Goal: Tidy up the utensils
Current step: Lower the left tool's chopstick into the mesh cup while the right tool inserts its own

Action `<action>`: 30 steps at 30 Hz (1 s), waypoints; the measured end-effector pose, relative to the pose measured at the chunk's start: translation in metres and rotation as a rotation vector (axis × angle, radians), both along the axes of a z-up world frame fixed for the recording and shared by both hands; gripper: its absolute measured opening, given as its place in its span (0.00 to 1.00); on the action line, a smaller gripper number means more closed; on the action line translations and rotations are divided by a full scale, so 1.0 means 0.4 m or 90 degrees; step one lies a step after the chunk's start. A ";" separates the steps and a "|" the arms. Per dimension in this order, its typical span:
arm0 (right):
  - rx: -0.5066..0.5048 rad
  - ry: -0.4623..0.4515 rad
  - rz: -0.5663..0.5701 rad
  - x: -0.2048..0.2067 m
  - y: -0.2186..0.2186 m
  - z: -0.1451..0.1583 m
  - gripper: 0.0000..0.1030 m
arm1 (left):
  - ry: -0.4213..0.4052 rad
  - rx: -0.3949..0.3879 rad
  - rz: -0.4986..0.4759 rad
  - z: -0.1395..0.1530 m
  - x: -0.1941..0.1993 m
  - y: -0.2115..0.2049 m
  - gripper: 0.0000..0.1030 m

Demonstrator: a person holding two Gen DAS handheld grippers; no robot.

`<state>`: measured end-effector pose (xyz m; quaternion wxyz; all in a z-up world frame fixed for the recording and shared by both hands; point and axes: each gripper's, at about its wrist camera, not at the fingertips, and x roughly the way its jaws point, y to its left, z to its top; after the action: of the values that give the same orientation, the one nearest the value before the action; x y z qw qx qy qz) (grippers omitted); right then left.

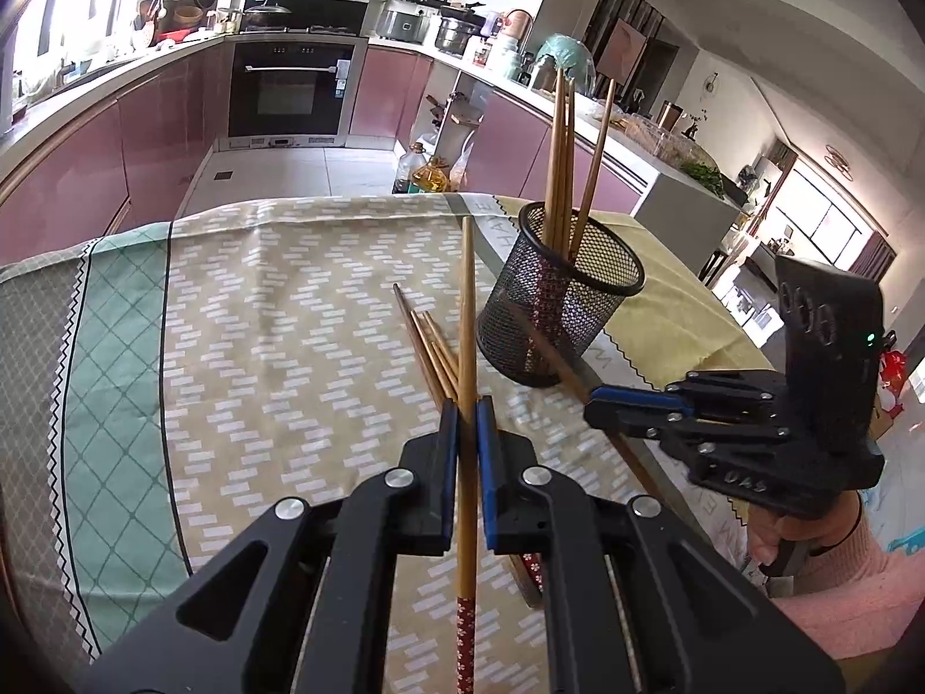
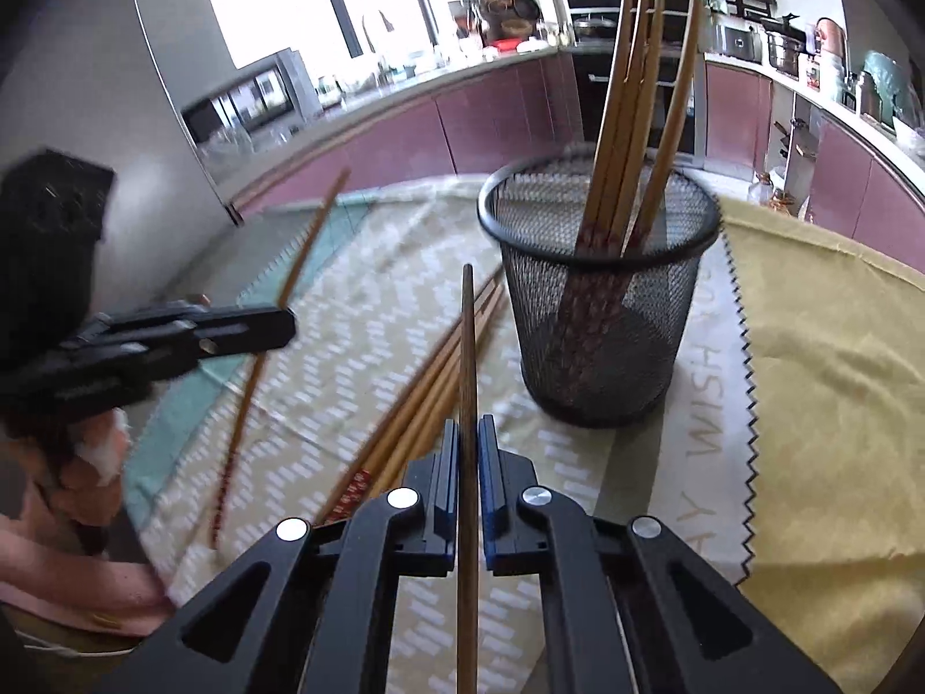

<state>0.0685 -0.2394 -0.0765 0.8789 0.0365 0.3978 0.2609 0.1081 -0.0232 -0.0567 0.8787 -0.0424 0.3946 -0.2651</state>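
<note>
On the bench point(image 1: 289, 301), under a woven cloth point(image 2: 809, 376) patterned with pale dashes, a teal lattice band and a plain yellow panel, stands a round black wire-mesh cup point(image 2: 601, 312) holding several slim wooden chopsticks point(image 2: 630, 115) upright, leaning against its rim. Beside the cup, loose chopsticks point(image 1: 430, 347) lie together flat on the cloth. Behind runs a kitchen with glossy mauve cabinets point(image 1: 167, 115), a dark built-in oven point(image 1: 286, 87) and crowded worktops.

The left gripper point(image 1: 467, 422) has its jaws clenched on a single chopstick point(image 1: 467, 312) with a red patterned end. The right gripper point(image 2: 469, 439) likewise has its jaws clamped on another chopstick point(image 2: 467, 335), plain brown, pointing toward the cup.
</note>
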 end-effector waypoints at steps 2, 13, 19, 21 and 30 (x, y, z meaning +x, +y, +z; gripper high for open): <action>0.020 -0.013 -0.001 -0.009 -0.011 0.024 0.05 | -0.006 -0.002 -0.002 0.009 -0.002 -0.001 0.07; 0.089 -0.071 -0.006 -0.037 -0.071 0.118 0.05 | -0.056 -0.020 -0.026 0.089 -0.017 -0.008 0.07; 0.105 -0.106 -0.014 -0.044 -0.094 0.163 0.05 | -0.078 -0.035 -0.032 0.133 -0.020 -0.003 0.07; 0.106 -0.119 -0.018 -0.043 -0.099 0.176 0.05 | -0.086 -0.040 -0.034 0.148 -0.020 -0.004 0.07; 0.106 -0.172 -0.028 -0.010 -0.123 0.249 0.05 | -0.136 -0.058 -0.036 0.223 0.012 -0.031 0.07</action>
<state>0.0645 -0.2886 0.0230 0.9239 0.0825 0.2518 0.2760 0.1129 -0.0358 0.0327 0.9050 -0.0428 0.2875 -0.3106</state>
